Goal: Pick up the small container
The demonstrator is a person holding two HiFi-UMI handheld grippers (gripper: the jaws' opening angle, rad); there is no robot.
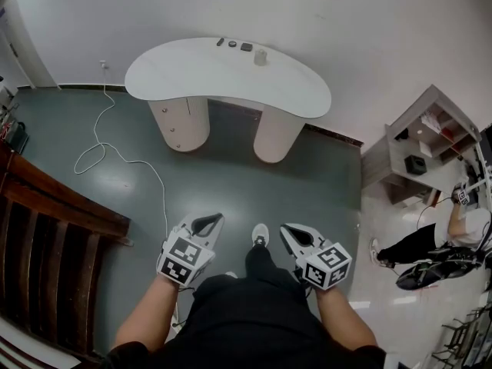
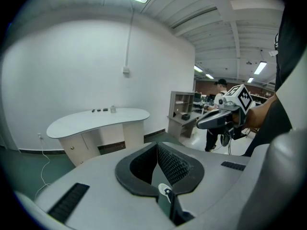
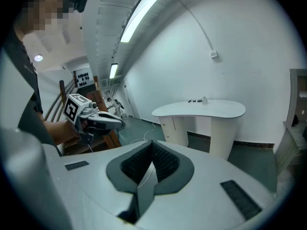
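The small container (image 1: pixel 260 56), a pale little cup, stands near the back edge of a white kidney-shaped table (image 1: pixel 192 79) across the room. It also shows as a tiny container (image 2: pixel 113 109) in the left gripper view and as a small container (image 3: pixel 205 100) in the right gripper view. My left gripper (image 1: pixel 215 218) and right gripper (image 1: pixel 287 230) are held side by side low in the head view, far short of the table. Both point toward it. The left gripper (image 2: pixel 157 146) and the right gripper (image 3: pixel 152 146) have their pads pressed together with nothing between them.
Three small dark items (image 1: pixel 232 44) lie left of the container. A white cable (image 1: pixel 115 152) runs across the grey floor. A dark wooden bench (image 1: pixel 46 229) stands at left. At right are a grey shelf unit (image 1: pixel 427 141) and a person (image 1: pixel 430 244) beside it.
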